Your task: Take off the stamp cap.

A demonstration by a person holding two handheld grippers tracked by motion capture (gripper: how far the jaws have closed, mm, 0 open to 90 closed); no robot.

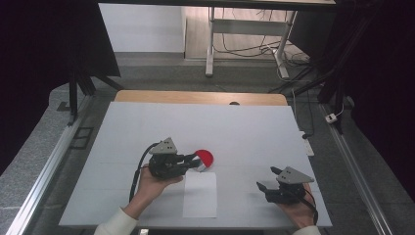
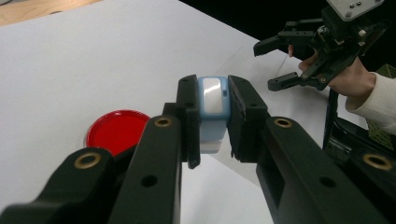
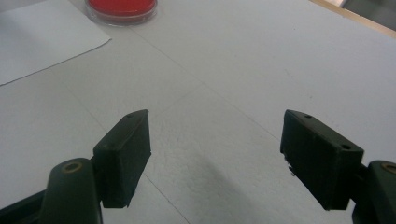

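Overhead, centre of frame: left claw beside red dish on the worktop; right claw lower right. Left gripper view: clamped on blue block, no legible label, frame centre. Right gripper view: jaws wide apart, dish upper left, white sheet corner.

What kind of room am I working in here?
Probably a lab or recording workspace, not a home: a white-covered table framed by metal rails, black curtains at the sides, and loose cables under a desk beyond it.
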